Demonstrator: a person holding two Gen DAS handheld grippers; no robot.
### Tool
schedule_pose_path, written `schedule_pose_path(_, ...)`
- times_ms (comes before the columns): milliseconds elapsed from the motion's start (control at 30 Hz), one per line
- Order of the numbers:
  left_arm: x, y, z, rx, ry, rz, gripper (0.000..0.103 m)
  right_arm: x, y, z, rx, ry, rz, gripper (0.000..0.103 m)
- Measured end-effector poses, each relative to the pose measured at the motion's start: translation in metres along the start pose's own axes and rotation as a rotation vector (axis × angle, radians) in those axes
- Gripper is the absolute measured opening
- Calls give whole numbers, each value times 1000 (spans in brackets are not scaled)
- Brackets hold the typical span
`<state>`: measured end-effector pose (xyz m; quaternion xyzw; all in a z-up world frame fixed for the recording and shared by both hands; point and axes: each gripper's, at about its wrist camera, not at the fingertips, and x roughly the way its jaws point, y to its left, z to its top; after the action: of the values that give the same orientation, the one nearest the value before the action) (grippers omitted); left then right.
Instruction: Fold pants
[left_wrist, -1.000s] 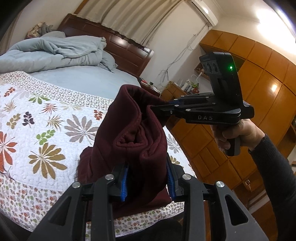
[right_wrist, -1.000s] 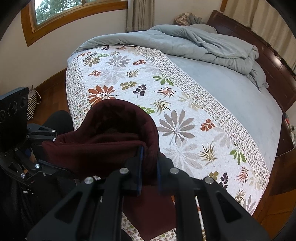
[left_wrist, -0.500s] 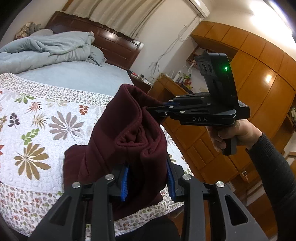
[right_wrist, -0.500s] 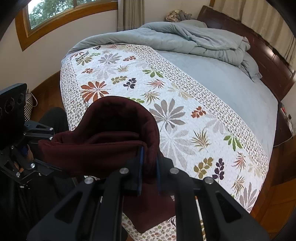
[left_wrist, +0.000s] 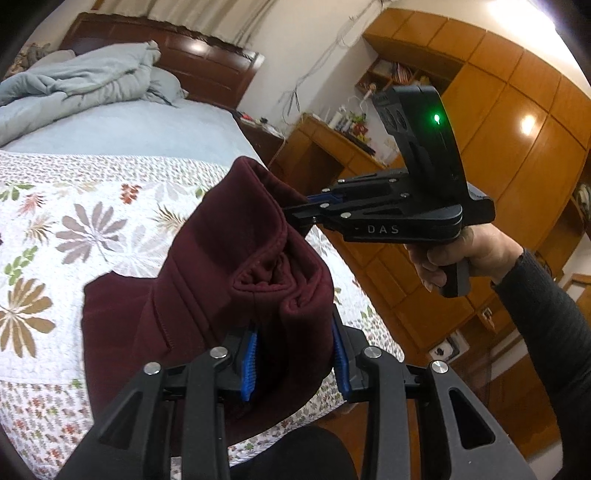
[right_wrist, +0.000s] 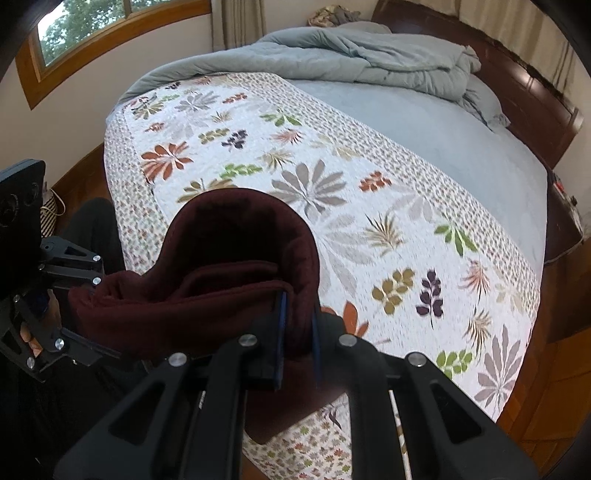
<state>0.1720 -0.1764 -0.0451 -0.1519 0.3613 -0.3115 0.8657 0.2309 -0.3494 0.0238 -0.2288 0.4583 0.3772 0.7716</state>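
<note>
The maroon pants (left_wrist: 236, 280) hang bunched between the two grippers above the near edge of the bed (right_wrist: 424, 147), their lower part draping onto the floral quilt (right_wrist: 332, 206). The left gripper (left_wrist: 295, 354) has its blue-padded fingers (left_wrist: 249, 360) clamped on a thick wad of fabric, several layers deep. The right gripper (right_wrist: 297, 332) pinches a thinner fold, its fingers (right_wrist: 280, 325) nearly together on the cloth; in the left wrist view it comes in from the right and bites the raised far edge of the bundle, a hand (left_wrist: 461, 258) on its handle.

The held edge runs as a short span from one gripper to the other, roughly along the bed's near edge, and the open quilt lies beyond it, away from the person. Both hands are about equally near the bed, so the likely next move is to lower the bundle forward onto the quilt with both at once, keeping the span taut so the layers land flat rather than crumpled
</note>
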Motion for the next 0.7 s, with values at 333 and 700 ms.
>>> schedule_pose_path(333,66,-10,-20,19,134,-6,33,32,-33,-57,68,38,23,10)
schedule_pose_path(700,114,-9,-45,19,241,1,33,68,-62,-111,160,62,76,10)
